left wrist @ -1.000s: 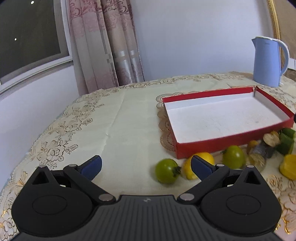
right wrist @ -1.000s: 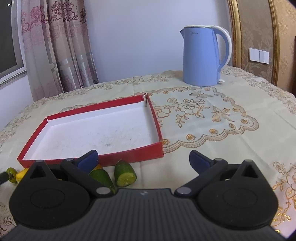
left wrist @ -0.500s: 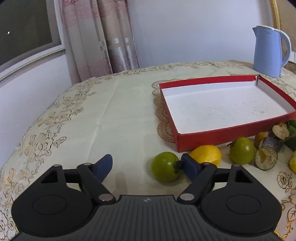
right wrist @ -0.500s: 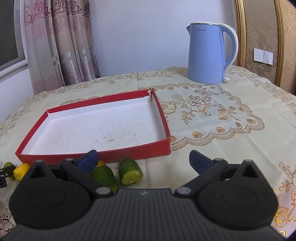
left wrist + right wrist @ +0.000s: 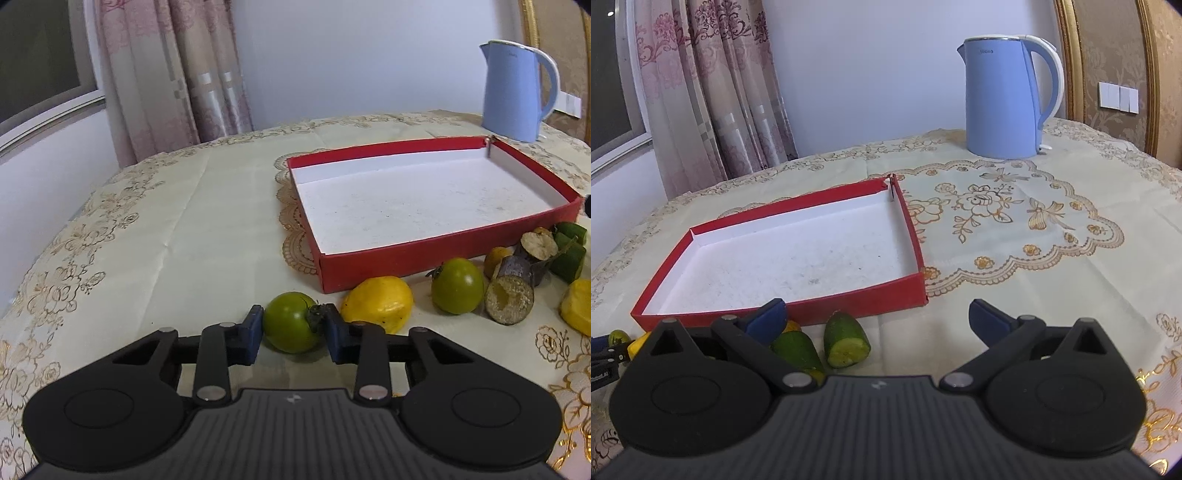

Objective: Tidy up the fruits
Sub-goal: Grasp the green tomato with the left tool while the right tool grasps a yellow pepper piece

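Observation:
A green tomato [image 5: 290,321] lies on the tablecloth in front of the red box [image 5: 406,254]. My left gripper [image 5: 293,330] has its jaws closing on it, and both blue pads touch its sides. To its right lie a yellow fruit [image 5: 376,304], a second green tomato [image 5: 458,286], dark cut pieces [image 5: 509,299], green cucumber pieces [image 5: 569,254] and a yellow piece [image 5: 578,306]. In the right wrist view, my right gripper [image 5: 877,314] stands open and holds nothing. It is close to the red box [image 5: 849,301], with a cucumber piece [image 5: 846,341] between its fingers.
A blue kettle [image 5: 513,92] [image 5: 1008,99] stands at the back of the table behind the box. The box's white inside holds nothing. A curtain [image 5: 166,74] and a window are behind the table's far left edge.
My left gripper has come down and forward to the green tomato, and its jaws have gone from wide apart to touching it on both sides. The right gripper has hardly moved.

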Motion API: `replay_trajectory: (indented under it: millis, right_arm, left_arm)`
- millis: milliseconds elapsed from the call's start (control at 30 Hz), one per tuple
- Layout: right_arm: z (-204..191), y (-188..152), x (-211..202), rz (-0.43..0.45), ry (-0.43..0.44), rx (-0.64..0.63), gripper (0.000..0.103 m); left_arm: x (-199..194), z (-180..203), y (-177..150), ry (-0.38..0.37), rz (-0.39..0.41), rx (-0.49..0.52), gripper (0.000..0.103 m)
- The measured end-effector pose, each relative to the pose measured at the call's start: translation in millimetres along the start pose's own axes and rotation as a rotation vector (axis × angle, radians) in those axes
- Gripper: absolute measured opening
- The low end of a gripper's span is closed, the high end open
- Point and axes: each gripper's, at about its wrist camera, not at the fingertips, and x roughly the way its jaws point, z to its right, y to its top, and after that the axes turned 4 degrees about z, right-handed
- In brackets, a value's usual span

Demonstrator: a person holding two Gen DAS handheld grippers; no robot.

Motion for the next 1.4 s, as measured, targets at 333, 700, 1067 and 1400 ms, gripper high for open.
replay_trajectory:
  millis: [333, 700, 1067, 1400]
  right_arm:
    - [6, -8, -26, 0.003, 0.053, -0.154, 0.103]
    - [-54, -38, -28, -0.061, 0.218, -0.404, 0.087]
    - [-62, -46, -11, -0.148, 0.301, -0.428, 0.050]
    - [-62, -45, -17, -0.132, 0.310, -0.405, 0.031]
  left_arm:
    - [-15, -9, 3, 0.019, 0.026, -0.088, 0.033]
    - [-32, -5, 6, -0.006, 0.068, -0.074, 0.034]
    - [-31, -9, 5, -0.019, 0.068, -0.090, 0.034]
    - [-31, -9, 4, -0.019, 0.060, -0.096, 0.034]
